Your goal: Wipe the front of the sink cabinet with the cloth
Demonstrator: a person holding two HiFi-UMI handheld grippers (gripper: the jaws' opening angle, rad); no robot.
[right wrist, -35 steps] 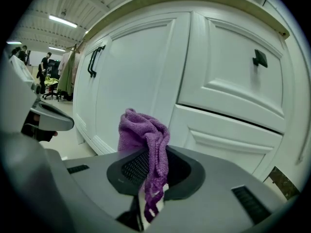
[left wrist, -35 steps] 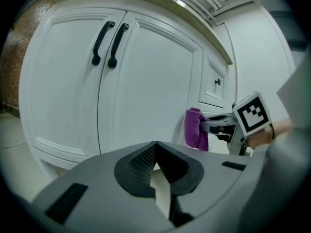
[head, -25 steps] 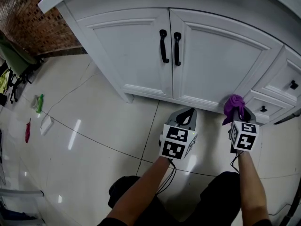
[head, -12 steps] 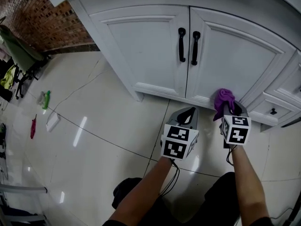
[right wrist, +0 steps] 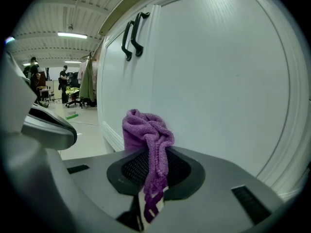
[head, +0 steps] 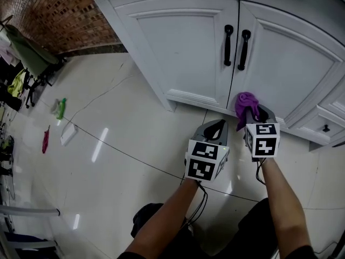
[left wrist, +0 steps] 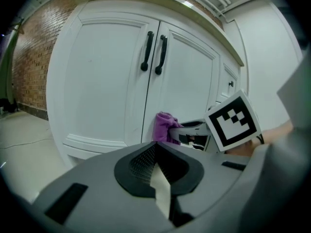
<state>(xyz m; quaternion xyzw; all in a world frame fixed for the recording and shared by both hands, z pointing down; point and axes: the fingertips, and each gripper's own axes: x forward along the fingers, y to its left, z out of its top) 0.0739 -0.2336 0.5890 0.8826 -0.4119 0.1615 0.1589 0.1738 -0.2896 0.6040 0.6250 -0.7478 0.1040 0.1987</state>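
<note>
Right tongs (head: 251, 115) clamped on purple cloth (head: 245, 101), bunched end forward so I can rub sink cabinet (head: 183, 53) base, 1 o'clock | left tongs (head: 215, 127) together, empty, idle at 12 o'clock

Crumpled purple cloth (head: 246, 103) low beside right door of white sink cabinet (head: 285, 63)

The cloth (right wrist: 146, 135) is soft, fuzzy purple towel stuff with tiny loops. The sink cabinet (head: 183, 47) is painted white, smooth and a little shiny. Its handles (head: 228, 45) are black and smooth. The floor (head: 124, 139) is pale tile, very shiny. The wall (head: 48, 15) is rough brick. The left hand-held gripper (head: 214, 127) and right hand-held gripper (head: 253, 113) are dull grey plastic.
</note>
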